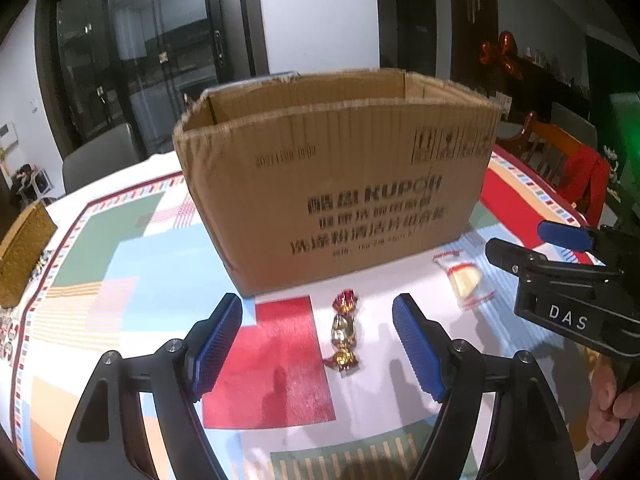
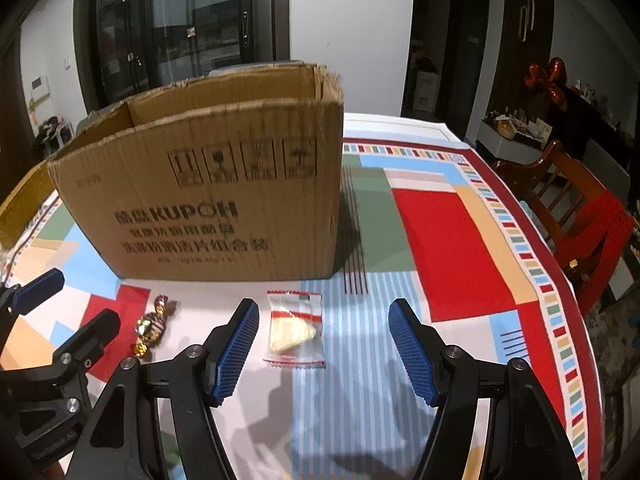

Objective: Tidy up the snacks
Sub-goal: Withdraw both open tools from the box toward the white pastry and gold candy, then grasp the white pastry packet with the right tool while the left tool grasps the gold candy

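Observation:
An open cardboard box (image 1: 340,184) stands on the patterned tablecloth; it also shows in the right wrist view (image 2: 208,196). A gold and red wrapped candy (image 1: 344,332) lies in front of it, between the fingers of my open left gripper (image 1: 318,340), which hovers above it. A clear packet with a pale snack (image 2: 295,328) lies to the candy's right, just left of the middle of my open right gripper (image 2: 322,344). The packet (image 1: 466,278) and right gripper (image 1: 532,244) show at the right of the left wrist view. The candy (image 2: 154,326) and left gripper (image 2: 68,300) show at the left of the right wrist view.
A woven golden box (image 1: 22,252) sits at the table's left edge. A wooden chair (image 2: 576,216) with a red cloth stands off the right edge. The tablecloth (image 2: 452,248) stretches to the right of the box.

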Demonstrator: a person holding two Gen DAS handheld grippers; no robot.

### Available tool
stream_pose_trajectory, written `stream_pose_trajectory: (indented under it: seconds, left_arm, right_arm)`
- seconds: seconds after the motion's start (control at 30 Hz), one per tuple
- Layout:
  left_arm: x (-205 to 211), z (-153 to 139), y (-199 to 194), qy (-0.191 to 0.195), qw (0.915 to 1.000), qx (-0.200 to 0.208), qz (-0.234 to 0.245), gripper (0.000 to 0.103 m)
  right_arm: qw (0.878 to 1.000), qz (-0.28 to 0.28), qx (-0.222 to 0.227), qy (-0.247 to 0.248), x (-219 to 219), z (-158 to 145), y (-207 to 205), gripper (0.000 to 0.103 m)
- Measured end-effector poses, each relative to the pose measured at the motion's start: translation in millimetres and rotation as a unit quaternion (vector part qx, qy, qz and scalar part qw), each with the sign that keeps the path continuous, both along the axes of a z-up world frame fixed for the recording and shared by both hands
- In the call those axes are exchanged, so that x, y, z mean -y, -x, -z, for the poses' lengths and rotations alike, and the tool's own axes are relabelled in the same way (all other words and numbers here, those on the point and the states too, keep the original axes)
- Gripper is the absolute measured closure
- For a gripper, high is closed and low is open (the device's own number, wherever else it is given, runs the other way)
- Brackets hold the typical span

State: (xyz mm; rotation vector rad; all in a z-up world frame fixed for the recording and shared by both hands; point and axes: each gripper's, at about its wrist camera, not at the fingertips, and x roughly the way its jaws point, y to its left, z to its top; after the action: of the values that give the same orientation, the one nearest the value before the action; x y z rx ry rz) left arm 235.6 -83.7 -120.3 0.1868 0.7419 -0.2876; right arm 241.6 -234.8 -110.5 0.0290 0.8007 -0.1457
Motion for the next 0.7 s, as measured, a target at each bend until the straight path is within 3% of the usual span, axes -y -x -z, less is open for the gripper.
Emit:
stream_pose_trajectory:
  seconds: [0.3,0.7]
  left_arm:
    - [0,16,-5,-0.005,0.9999,-0.011,0.002,0.026]
    - [-1,33,-14,-0.012,0.9996,-0.027,0.000,0.035]
  right_arm:
    - [1.000,-0.004,-0.019,0.001,-5,16,-4,0.035]
    - [0.999,-0.011,-0.037,0.000,-12,31,-11,0.035]
